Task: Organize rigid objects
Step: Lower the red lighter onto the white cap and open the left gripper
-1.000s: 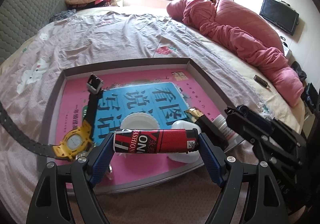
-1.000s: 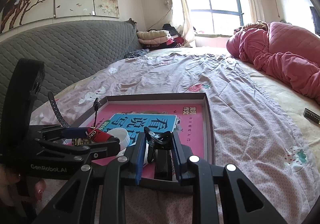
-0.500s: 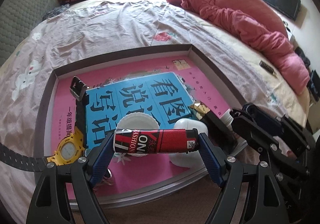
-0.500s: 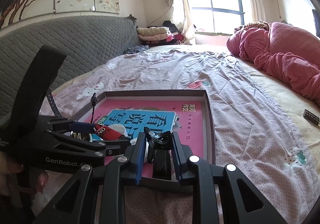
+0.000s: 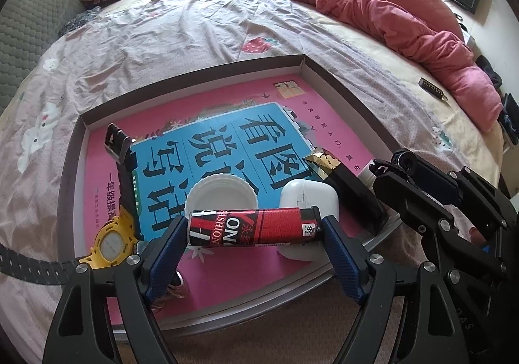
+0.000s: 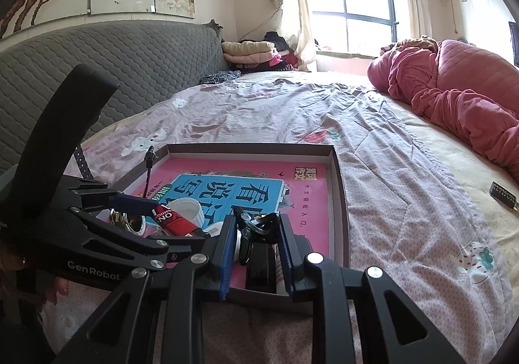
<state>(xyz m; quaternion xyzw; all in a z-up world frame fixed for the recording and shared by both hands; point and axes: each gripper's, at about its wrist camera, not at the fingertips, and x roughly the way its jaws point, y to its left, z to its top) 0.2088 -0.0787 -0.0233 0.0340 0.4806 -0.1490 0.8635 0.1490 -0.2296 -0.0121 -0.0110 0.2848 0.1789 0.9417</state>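
Blue ribbed pads of the left gripper (image 5: 254,229) are clamping a glossy red cylindrical lighter (image 5: 253,227) endwise over the shallow cardboard tray (image 5: 343,88), at 6 o'clock. Right view: right gripper (image 6: 256,231) is pinching a black metal clip (image 6: 258,224) over the tray's near edge.

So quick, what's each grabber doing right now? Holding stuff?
Left gripper: closed on the red lighter, gripped end to end.
Right gripper: closed on a small black clip.
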